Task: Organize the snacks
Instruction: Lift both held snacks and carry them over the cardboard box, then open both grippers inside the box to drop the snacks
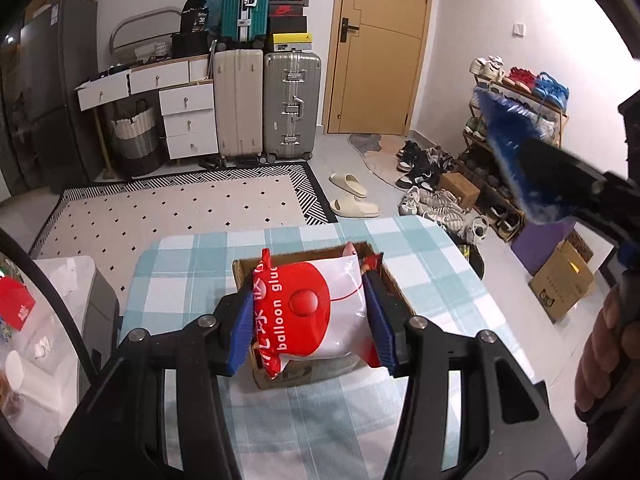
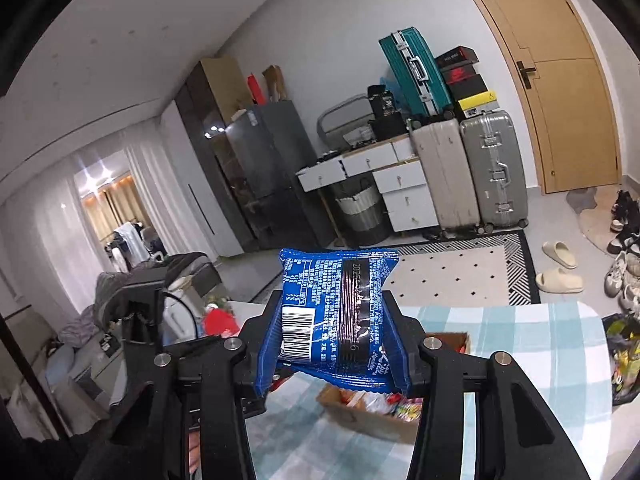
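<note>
We see a room lit evenly from above, not too bright and not dark. Both views bend like a fishbowl, so the door (image 2: 560,92) and the walls curve, and the corners go black. In the right wrist view, small lamps glow very bright in the far room (image 2: 102,184), and shiny spots sit on the dark cabinet (image 2: 216,132). In the left wrist view, the blue packet (image 1: 516,152) at the right edge looks smeared and fuzzy. Shadows are soft.

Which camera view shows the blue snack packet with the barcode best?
The right wrist view: the blue plastic snack packet fills the centre, held in the right claw, its barcode and print readable. The left wrist view shows it only as a blurred blue shape at the right edge.
</note>
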The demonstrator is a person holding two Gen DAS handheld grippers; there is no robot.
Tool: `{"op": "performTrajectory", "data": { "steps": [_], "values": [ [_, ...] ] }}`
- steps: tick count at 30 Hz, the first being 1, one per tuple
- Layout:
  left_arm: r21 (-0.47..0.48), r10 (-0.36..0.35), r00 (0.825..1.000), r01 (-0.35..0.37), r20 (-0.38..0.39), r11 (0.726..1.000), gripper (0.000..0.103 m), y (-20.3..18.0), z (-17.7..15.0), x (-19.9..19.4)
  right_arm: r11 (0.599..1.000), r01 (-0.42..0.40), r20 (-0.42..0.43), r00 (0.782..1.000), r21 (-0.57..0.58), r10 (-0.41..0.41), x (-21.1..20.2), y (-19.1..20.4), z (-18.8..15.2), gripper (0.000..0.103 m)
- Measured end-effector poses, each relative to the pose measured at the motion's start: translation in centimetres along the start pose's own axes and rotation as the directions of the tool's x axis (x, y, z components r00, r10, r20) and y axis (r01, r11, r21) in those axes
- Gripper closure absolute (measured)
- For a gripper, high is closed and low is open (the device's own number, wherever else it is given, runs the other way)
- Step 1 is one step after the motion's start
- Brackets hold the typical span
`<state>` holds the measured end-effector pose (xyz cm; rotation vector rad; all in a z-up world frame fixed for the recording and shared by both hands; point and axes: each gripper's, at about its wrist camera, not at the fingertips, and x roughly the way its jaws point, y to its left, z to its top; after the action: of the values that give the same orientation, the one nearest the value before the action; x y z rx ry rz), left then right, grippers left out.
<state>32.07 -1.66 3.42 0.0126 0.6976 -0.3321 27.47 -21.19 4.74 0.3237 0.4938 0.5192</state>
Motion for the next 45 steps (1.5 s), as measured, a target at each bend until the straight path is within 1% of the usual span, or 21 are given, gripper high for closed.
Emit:
{"op": "performTrajectory", "data": {
  "steps": [6,9,11,15,20,22,24,27,31,34,37,38,40,41,43,45],
  "values": [
    [0.002,-0.019,1.0,0.019,-0.02,1.0,0.056,0.3,2.6,2.5,0.998,0.052,-0.053,0.997,-0.036,-0.054,4.5,-1.1,2.2,0.057],
    [-0.003,-0.024,0.999,0.023,-0.038,1.0,0.056,0.5,3.4,4.9,0.995,0.077,-0.078,0.994,-0.063,-0.082,6.6,-1.8,2.4,0.057],
    [-0.017,-0.036,0.998,0.035,-0.053,0.999,0.056,0.6,3.3,6.5,0.993,0.097,-0.098,0.99,-0.074,-0.104,8.1,-2.5,2.3,0.057],
    [-0.036,-0.058,0.995,0.056,-0.079,0.998,0.055,0.7,1.9,10.5,0.988,0.132,-0.148,0.979,-0.078,-0.143,11.0,-4.4,1.5,0.057],
    [-0.041,-0.082,0.988,0.077,-0.131,0.996,0.055,1.2,-0.2,14.9,0.987,0.156,-0.216,0.963,-0.045,-0.162,14.2,-7.5,0.0,0.057],
    [-0.038,-0.087,0.986,0.083,-0.139,0.996,0.055,1.2,-0.8,16.3,0.985,0.165,-0.246,0.954,-0.052,-0.172,15.4,-8.3,-0.8,0.057],
    [-0.037,-0.093,0.985,0.088,-0.144,0.995,0.055,1.1,-1.3,17.1,0.984,0.17,-0.274,0.946,-0.045,-0.176,16.6,-9.3,-1.5,0.057],
    [-0.028,-0.094,0.983,0.09,-0.155,0.996,0.055,1.1,-1.8,18.5,0.984,0.179,-0.298,0.939,-0.009,-0.174,17.6,-10.6,-2.3,0.057],
    [-0.009,-0.089,0.981,0.089,-0.17,0.996,0.055,0.8,-2.5,19.9,0.983,0.185,-0.325,0.929,-0.015,-0.18,18.4,-11.6,-3.3,0.057],
    [-0.001,-0.089,0.979,0.091,-0.184,0.996,0.055,0.8,-3.1,21.1,0.982,0.189,-0.358,0.916,-0.011,-0.181,19.0,-12.1,-3.9,0.057],
    [-0.011,-0.105,0.975,0.105,-0.194,0.994,0.051,1.0,-3.4,21.9,0.98,0.198,-0.38,0.906,-0.009,-0.186,19.8,-12.8,-4.4,0.057],
    [-0.016,-0.114,0.973,0.113,-0.2,0.993,0.048,1.1,-3.5,22.2,0.979,0.201,-0.385,0.903,-0.01,-0.189,20.0,-12.8,-4.5,0.057],
    [-0.031,-0.141,0.965,0.137,-0.222,0.99,0.046,1.4,-3.6,22.9,0.979,0.201,-0.403,0.896,-0.012,-0.189,20.6,-13.1,-4.7,0.057],
    [-0.034,-0.143,0.962,0.139,-0.231,0.99,0.046,1.6,-3.7,23.4,0.979,0.202,-0.413,0.891,-0.013,-0.189,20.9,-13.2,-4.8,0.057],
    [-0.036,-0.143,0.962,0.139,-0.234,0.99,0.046,1.7,-3.8,23.8,0.98,0.199,-0.431,0.883,-0.019,-0.187,21.5,-13.1,-5.1,0.057],
    [-0.026,-0.145,0.963,0.143,-0.229,0.989,0.042,1.8,-3.7,23.9,0.98,0.194,-0.434,0.881,-0.036,-0.19,21.7,-12.9,-5.3,0.056]
  ]
}}
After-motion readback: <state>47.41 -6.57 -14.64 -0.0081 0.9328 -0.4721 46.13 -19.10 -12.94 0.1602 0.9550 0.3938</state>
